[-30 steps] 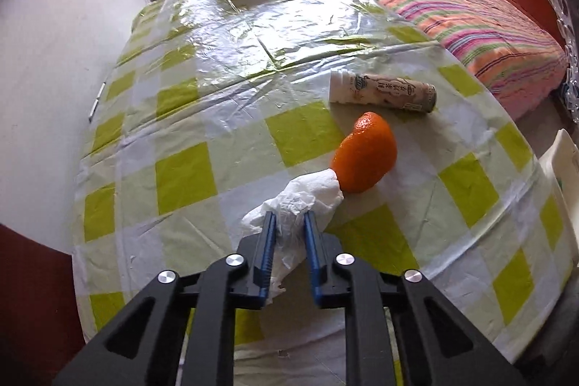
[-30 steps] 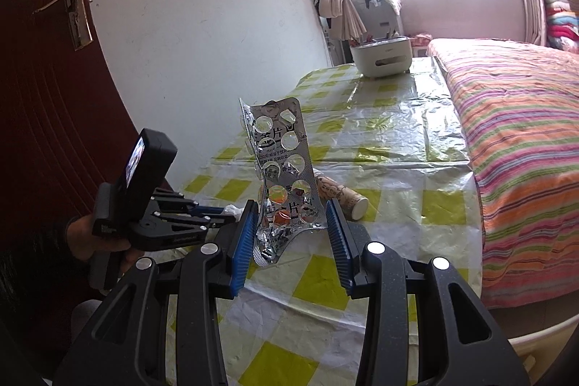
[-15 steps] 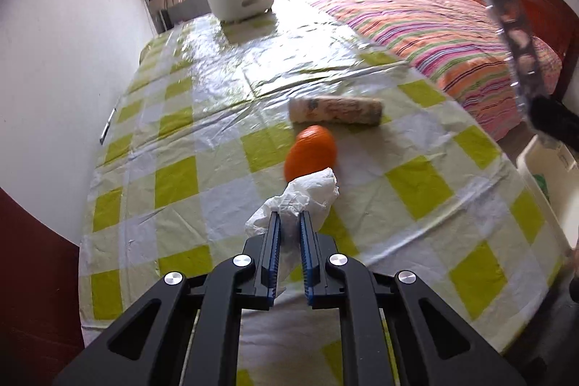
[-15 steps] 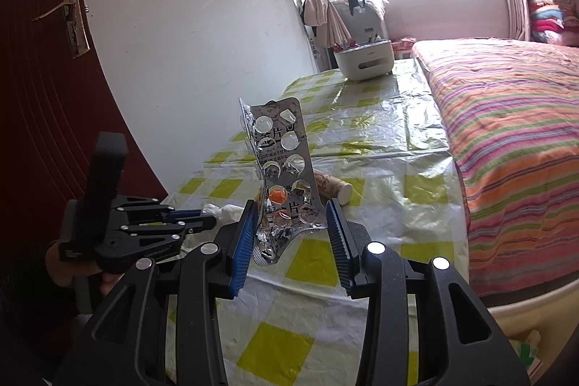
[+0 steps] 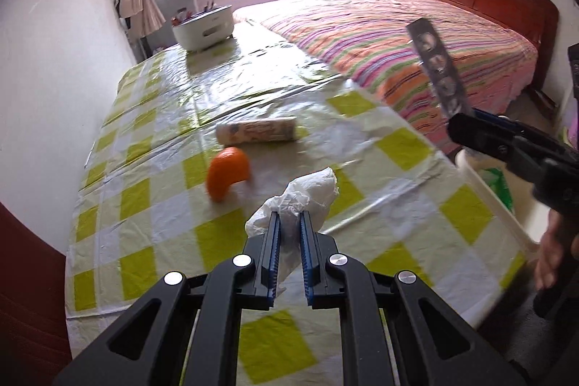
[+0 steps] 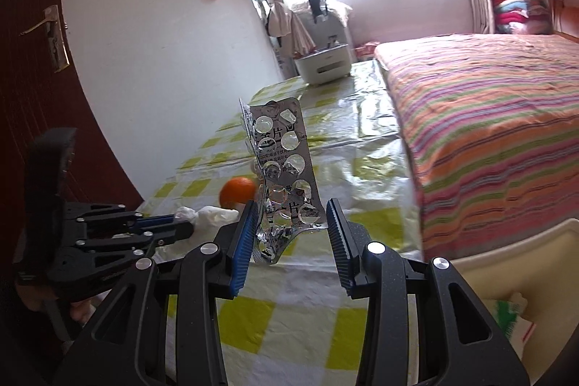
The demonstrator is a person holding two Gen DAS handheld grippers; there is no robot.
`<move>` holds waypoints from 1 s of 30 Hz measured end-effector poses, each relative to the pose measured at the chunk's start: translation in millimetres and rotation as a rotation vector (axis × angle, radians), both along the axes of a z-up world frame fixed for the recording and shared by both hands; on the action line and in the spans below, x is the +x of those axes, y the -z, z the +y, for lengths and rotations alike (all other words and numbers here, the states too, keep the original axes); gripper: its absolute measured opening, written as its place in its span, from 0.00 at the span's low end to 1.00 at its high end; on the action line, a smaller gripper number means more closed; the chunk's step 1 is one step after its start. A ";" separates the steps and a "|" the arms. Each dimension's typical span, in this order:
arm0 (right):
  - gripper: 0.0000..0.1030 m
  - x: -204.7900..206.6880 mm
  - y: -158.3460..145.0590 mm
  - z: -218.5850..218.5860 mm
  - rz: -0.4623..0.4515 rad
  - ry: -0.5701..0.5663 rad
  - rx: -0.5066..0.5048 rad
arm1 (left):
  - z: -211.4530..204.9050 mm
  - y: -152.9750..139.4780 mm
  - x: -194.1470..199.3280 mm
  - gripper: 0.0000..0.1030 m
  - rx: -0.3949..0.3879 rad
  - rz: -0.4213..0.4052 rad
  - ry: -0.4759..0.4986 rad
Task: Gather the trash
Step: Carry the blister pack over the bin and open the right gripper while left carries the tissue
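Observation:
My left gripper (image 5: pixel 288 216) is shut on a crumpled white tissue (image 5: pixel 311 190), which it holds above the checked tablecloth (image 5: pixel 405 147). An orange (image 5: pixel 228 177) and a lying paper tube (image 5: pixel 257 131) rest on the cloth beyond it. In the right wrist view my right gripper (image 6: pixel 292 212) is shut on a silver blister pack (image 6: pixel 282 169) that stands upright between the blue pads. The left gripper (image 6: pixel 181 225) with the tissue (image 6: pixel 210 214) appears to its left. In the left wrist view the right gripper (image 5: pixel 466 129) holds the blister pack (image 5: pixel 436 67) at the right.
A cream bin (image 6: pixel 506 263) with some green-printed rubbish inside stands by the table's near right edge, also visible as the bin (image 5: pixel 485 190). A white pot (image 5: pixel 204 26) sits at the table's far end. A striped bed (image 6: pixel 488 118) runs along the right, and a dark door (image 6: pixel 36 67) is on the left.
The left gripper lifted the tissue off the cloth, away from the orange, and moved right. The right gripper carried the blister pack toward the table's edge, and the bin came into view.

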State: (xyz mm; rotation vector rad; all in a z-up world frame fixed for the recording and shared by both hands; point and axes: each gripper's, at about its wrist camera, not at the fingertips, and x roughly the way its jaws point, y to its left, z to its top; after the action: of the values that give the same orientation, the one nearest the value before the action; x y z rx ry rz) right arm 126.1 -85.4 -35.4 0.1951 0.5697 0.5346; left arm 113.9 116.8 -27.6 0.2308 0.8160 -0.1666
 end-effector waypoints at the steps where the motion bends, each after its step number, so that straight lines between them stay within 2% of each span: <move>1: 0.37 -1.6 0.3 -2.6 -0.003 0.011 -0.004 | -5.2 -0.8 -1.8 0.10 0.001 -0.002 0.010; 17: 0.37 -25.9 14.3 -68.9 0.007 0.223 0.031 | -76.0 -3.0 -18.3 0.10 0.010 -0.007 0.161; 25: 0.37 -36.1 16.0 -88.9 -0.013 0.340 -0.017 | -104.7 -3.6 -21.9 0.10 0.017 0.000 0.221; 30: 0.37 -44.7 18.9 -108.0 -0.006 0.427 0.014 | -118.1 -7.2 -23.9 0.11 0.011 -0.006 0.244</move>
State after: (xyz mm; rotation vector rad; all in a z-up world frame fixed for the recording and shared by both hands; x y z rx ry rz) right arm 81.4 -193.4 -54.3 0.3195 0.5003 0.1253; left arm 90.0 -1.4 -20.4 0.3417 0.7814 -0.3907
